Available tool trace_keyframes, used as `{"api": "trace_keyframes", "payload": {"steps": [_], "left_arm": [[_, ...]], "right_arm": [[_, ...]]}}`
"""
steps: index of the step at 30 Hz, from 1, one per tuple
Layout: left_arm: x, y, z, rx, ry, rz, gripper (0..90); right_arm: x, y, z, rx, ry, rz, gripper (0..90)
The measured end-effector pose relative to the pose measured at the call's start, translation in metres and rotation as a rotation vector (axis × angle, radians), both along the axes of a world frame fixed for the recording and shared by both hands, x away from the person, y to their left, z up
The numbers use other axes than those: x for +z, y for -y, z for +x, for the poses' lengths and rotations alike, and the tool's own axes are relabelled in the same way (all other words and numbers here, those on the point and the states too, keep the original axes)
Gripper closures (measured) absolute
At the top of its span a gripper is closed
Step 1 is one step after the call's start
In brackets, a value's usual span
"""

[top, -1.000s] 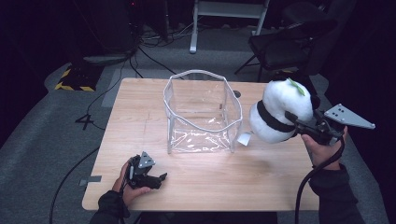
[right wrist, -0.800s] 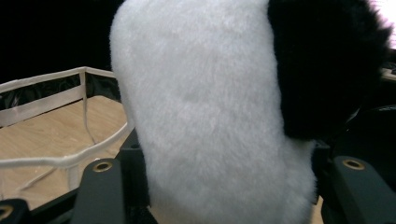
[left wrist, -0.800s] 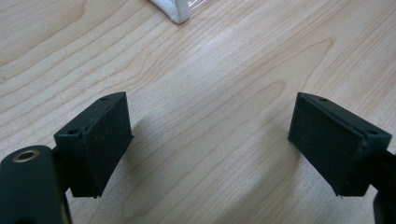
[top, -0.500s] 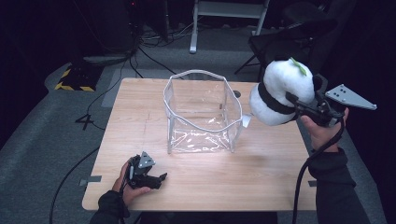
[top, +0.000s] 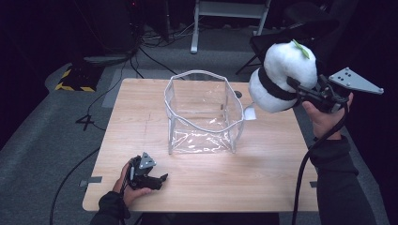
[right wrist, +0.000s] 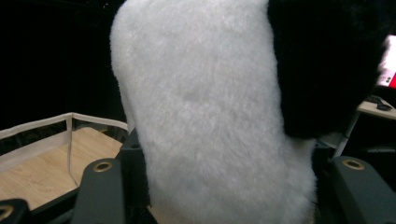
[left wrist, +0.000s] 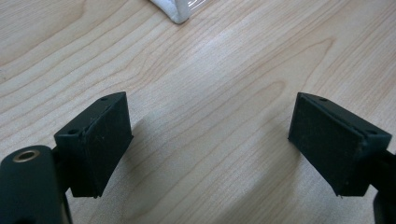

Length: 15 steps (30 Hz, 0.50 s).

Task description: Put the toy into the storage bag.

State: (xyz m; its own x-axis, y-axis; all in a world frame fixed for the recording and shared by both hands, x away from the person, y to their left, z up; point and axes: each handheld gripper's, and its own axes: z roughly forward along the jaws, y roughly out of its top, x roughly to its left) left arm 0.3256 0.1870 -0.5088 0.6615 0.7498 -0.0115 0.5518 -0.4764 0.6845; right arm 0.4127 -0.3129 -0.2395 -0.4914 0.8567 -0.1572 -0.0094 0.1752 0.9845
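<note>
Between the jaws of the right hand-held gripper (top: 294, 88), a white plush toy (top: 283, 77) with a black band is clamped, raised above the counter (top: 263, 164), just right of the clear bag (top: 202, 112). Nearer the person, the left hand-held gripper (top: 159, 180) rests on the counter, jaws wide apart, gripping nothing.
</note>
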Motion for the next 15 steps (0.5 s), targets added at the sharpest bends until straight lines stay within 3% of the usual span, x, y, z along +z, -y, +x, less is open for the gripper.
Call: {"api": "trace_keyframes", "payload": {"steps": [15], "left_arm": [[0.0, 0.0, 0.0, -0.001, -0.001, 0.0, 13.3]], "right_arm": [[0.02, -0.032, 0.003, 0.047, 0.038, 0.003, 40.0]]}}
